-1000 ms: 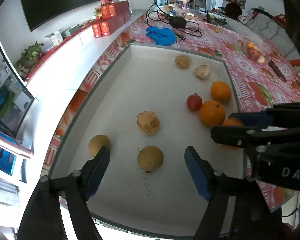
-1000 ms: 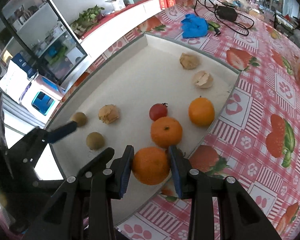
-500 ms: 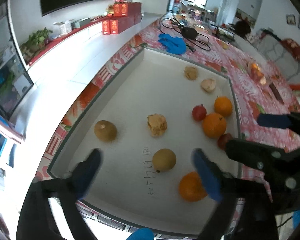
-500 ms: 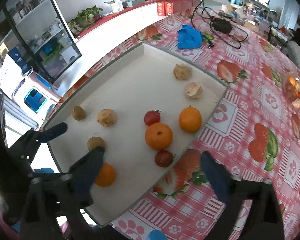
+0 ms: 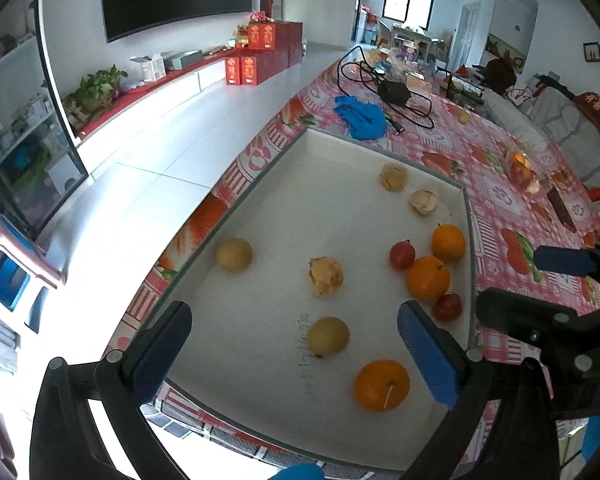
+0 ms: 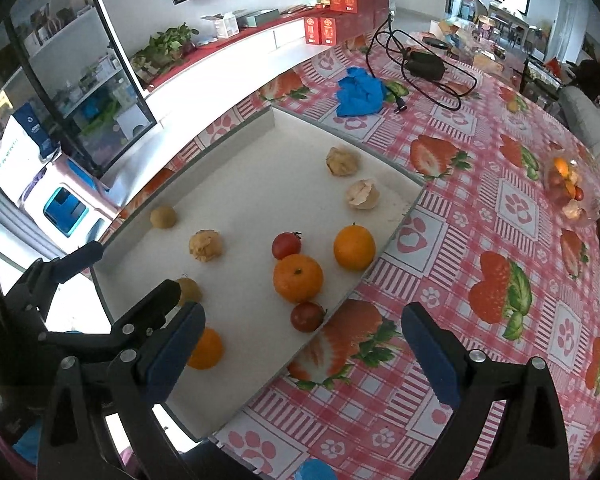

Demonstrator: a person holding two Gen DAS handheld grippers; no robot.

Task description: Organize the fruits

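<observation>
Near orange (image 5: 381,385) stem facing left-wrist camera, half hidden in right view (image 6: 206,349); both grippers' (image 5: 296,354) (image 6: 300,350) fingers open, empty.

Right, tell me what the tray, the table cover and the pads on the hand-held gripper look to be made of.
Tray: looks like matte white plastic or coated board; flat, dull, low grey rim, pen marks on it.
Table cover: probably wipeable vinyl or oilcloth; smooth printed strawberries and checks.
Pads on the right hand-held gripper: blue, finely textured, likely rubber or soft printed plastic; the arms are black hard plastic.
</observation>
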